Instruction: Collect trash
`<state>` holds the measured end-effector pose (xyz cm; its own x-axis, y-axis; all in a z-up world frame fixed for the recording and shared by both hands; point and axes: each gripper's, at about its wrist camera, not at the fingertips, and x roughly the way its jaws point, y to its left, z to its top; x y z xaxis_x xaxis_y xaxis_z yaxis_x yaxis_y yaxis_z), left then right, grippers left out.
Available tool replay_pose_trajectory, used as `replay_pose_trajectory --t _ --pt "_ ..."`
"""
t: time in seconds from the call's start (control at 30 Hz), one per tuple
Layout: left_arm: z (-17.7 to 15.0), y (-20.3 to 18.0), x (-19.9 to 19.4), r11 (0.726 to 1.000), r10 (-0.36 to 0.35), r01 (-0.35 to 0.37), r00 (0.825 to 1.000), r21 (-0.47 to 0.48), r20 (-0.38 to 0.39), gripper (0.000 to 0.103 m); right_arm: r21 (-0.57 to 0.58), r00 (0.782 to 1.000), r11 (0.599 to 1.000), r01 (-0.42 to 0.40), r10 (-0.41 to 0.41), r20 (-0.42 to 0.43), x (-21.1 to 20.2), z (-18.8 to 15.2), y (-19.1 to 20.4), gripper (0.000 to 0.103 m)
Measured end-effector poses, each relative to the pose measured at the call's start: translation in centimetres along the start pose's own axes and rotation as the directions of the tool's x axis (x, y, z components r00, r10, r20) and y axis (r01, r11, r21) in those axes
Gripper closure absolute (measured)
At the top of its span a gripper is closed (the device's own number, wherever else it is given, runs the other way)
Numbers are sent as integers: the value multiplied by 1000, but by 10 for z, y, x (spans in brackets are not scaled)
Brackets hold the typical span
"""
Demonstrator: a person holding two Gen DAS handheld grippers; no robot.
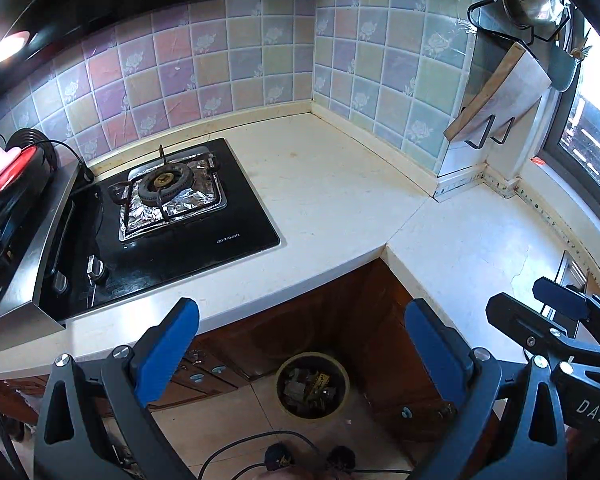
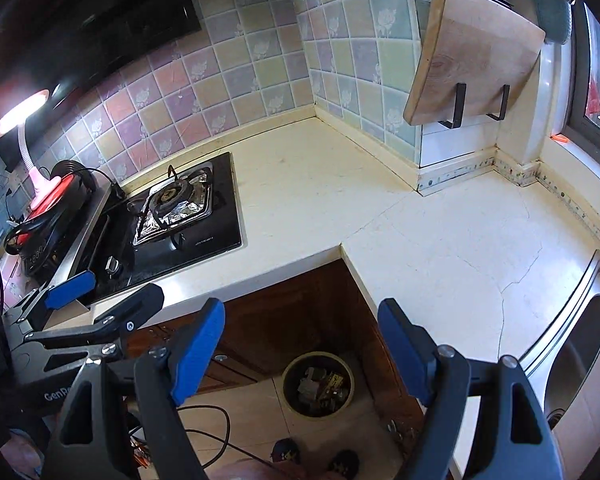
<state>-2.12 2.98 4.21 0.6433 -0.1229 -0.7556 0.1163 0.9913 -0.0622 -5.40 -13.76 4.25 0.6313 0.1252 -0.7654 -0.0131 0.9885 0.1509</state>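
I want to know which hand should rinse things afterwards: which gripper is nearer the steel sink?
Right. The right gripper hangs open by the counter corner with the sink directly to its right. The left gripper, also open, sits on the far side, nearer the stove.

Pretty clearly a home kitchen we're looking at here. An L-shaped cream countertop [image 1: 340,184] is wrapping around the corner, with pastel flower-print wall tiles [image 1: 204,64] running behind it. A black gas hob [image 1: 172,216] is sitting in the counter, foil lining its burner [image 1: 164,184] (classic home trick). A wooden cutting board [image 2: 476,60] is hanging on a wall rack, and a steel sink [image 2: 580,344] is showing at the right edge. Dark wood cabinets [image 1: 324,320] are sitting under the counter, and a round trash bin [image 1: 312,385] full of scraps is standing on the tiled floor. A pink desk lamp [image 2: 24,120] is glowing at left.
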Motion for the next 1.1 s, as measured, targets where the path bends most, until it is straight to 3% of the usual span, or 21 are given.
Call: replay_pose_trajectory --t 1.1 --pt "3 -8 9 1000 17 -17 1000 -2 -7 4 -8 1000 1000 4 -4 15 8 5 -9 23"
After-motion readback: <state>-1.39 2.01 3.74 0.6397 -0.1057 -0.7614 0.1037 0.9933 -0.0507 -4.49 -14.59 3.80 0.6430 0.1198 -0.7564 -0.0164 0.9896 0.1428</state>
